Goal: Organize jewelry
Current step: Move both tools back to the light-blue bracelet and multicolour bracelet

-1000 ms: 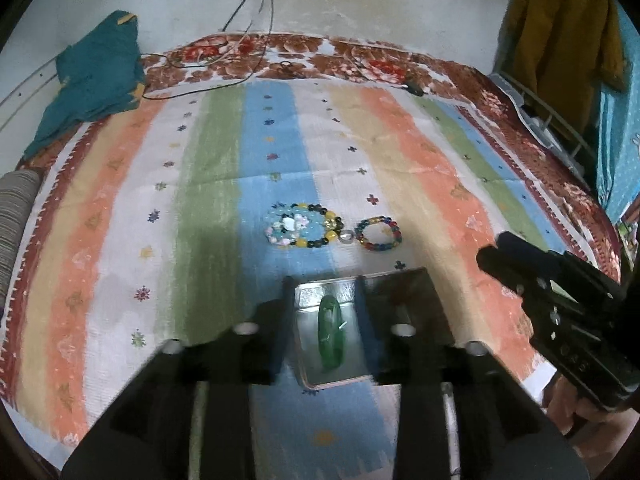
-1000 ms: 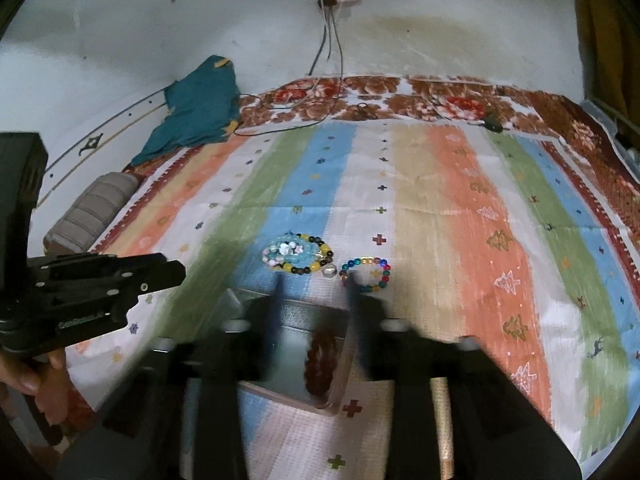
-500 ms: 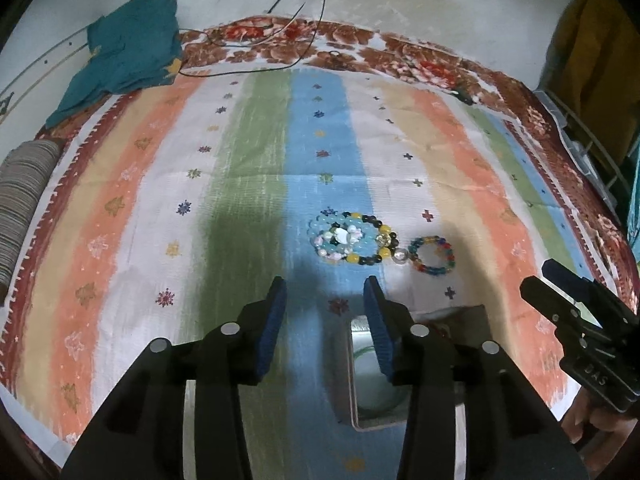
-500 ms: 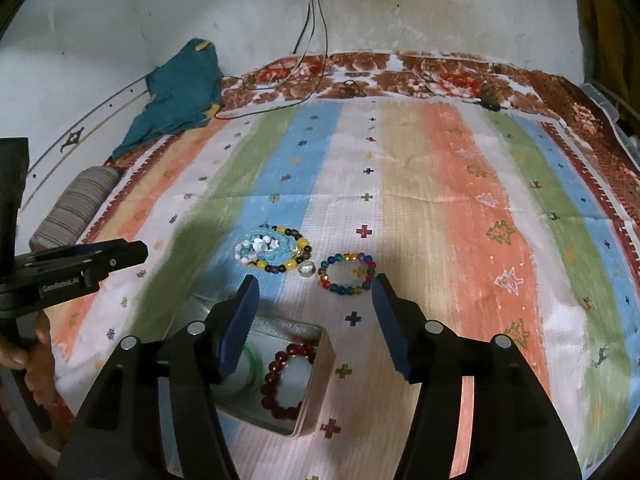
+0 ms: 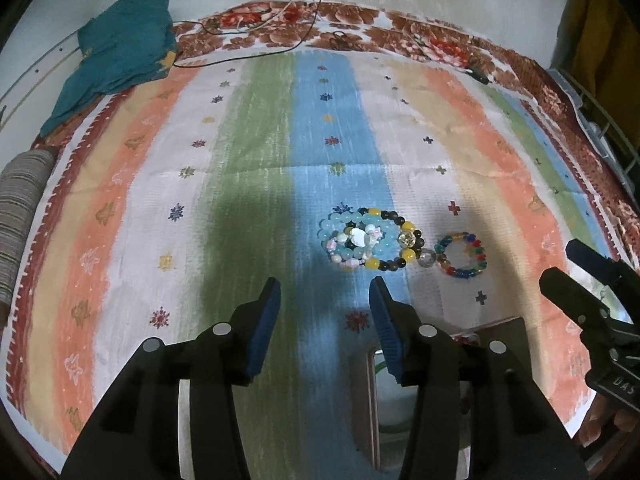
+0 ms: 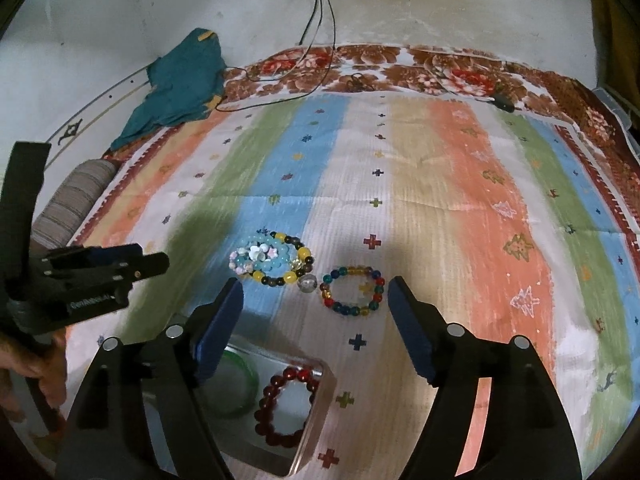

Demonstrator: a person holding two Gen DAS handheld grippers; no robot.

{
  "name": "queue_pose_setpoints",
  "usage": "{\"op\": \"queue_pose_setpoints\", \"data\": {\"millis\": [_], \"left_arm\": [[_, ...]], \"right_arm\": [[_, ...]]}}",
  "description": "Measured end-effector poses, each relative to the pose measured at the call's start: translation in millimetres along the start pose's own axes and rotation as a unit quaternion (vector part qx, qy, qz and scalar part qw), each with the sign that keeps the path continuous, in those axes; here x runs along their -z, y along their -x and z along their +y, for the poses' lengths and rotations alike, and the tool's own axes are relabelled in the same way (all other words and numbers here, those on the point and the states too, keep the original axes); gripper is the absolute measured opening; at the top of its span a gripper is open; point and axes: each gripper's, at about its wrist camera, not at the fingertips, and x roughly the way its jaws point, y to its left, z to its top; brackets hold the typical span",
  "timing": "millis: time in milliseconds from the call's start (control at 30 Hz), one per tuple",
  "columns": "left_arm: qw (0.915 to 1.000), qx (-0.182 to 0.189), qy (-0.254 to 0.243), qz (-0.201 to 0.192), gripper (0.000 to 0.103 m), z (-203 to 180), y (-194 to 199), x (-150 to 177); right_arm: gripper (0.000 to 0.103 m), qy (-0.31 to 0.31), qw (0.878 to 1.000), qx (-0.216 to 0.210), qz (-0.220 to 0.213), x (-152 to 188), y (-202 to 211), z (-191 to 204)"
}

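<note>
A metal tin [image 6: 320, 396] lies on the striped cloth and holds a dark red bead bracelet [image 6: 286, 404] and a green bangle [image 6: 240, 384]. Beyond it lie a pile of pale blue, yellow and dark bead bracelets [image 6: 272, 260] and a multicoloured bead bracelet [image 6: 354, 292], also seen in the left wrist view [image 5: 462, 256]. My right gripper [image 6: 316, 316] is open and empty, above the cloth just short of the multicoloured bracelet. My left gripper [image 5: 324, 320] is open and empty, left of the tin [image 5: 370, 412], short of the bracelet pile [image 5: 368, 240].
A teal cloth [image 6: 180, 84] lies at the far left corner beside black cables [image 6: 320, 40]. A striped bolster [image 6: 76, 200] sits at the left edge. The bedspread's floral border [image 6: 400, 68] runs along the wall.
Both grippers have pulled back from the tin and opened. The red bracelet and green bangle now lie in the tin. The left gripper has shifted left of the tin.
</note>
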Motion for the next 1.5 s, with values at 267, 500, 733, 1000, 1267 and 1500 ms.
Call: {"op": "queue_pose_setpoints", "data": {"millis": [267, 500, 733, 1000, 1267, 1500], "left_arm": [[0.9999, -0.006, 0.002, 0.010, 0.047, 3, -22, -10], [0.9997, -0.006, 0.006, 0.025, 0.047, 7, -40, -15], [0.9993, -0.007, 0.009, 0.036, 0.049, 11, -56, -20], [0.9989, -0.013, -0.002, 0.045, 0.052, 8, -71, -24], [0.9984, -0.018, -0.002, 0.053, 0.054, 10, -85, -29], [0.9979, -0.010, 0.008, 0.064, 0.054, 13, -97, -33]], "right_arm": [[0.077, -0.003, 1.000, -0.001, 0.011, -7, -15, -5], [0.077, 0.003, 1.000, -0.006, 0.023, -14, -32, -7], [0.077, 0.008, 0.999, -0.012, 0.032, -20, -46, -7], [0.077, 0.007, 0.999, -0.009, 0.044, -24, -62, -11], [0.077, 0.018, 0.998, -0.015, 0.063, -26, -80, -9], [0.077, 0.031, 0.996, -0.024, 0.077, -26, -93, -4]]}}
